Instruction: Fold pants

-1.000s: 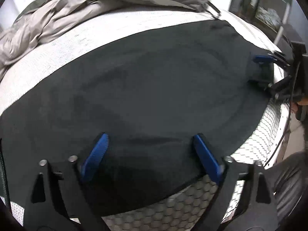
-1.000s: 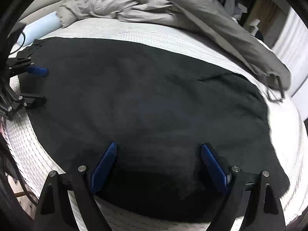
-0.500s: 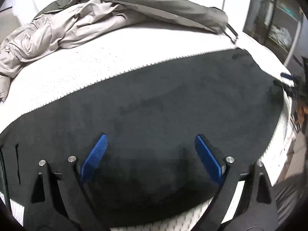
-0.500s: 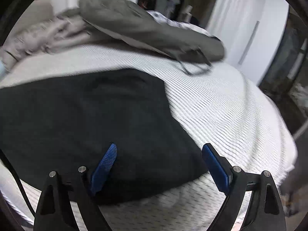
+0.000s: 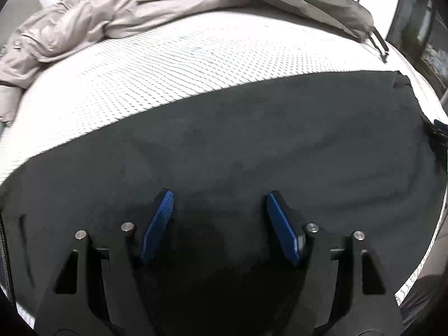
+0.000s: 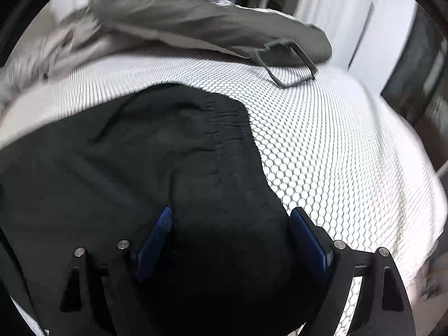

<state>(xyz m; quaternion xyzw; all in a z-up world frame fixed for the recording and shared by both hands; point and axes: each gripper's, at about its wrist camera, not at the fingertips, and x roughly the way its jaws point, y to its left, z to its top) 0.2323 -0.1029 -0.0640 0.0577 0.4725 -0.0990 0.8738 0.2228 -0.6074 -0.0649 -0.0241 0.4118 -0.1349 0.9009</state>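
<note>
Black pants [image 5: 280, 145] lie spread flat across a white honeycomb-patterned mattress [image 5: 182, 64]. My left gripper [image 5: 219, 204] hovers over the near part of the pants. Its jaws are closing, with the cloth lying below and between the blue pads [image 5: 156, 224], which do not pinch it. In the right wrist view the gathered waistband end of the pants [image 6: 226, 128] shows. My right gripper [image 6: 231, 221] is over that end, its right pad near the cloth's edge. Its jaws are closing slightly, still wide and gripping nothing. A dark tip of the right gripper [image 5: 438, 134] shows at the left view's right edge.
A pile of beige and grey jackets [image 5: 92, 19] lies along the far side of the mattress, with a strap loop [image 6: 291, 64] hanging onto the bed. Bare mattress [image 6: 350, 145] stretches to the right of the pants. White cupboard doors [image 6: 372, 25] and dark shelving stand beyond.
Both grippers have moved in over the pants. The left jaws have narrowed. The right view has swung from the whole pants to their waistband end and the bare mattress beside it.
</note>
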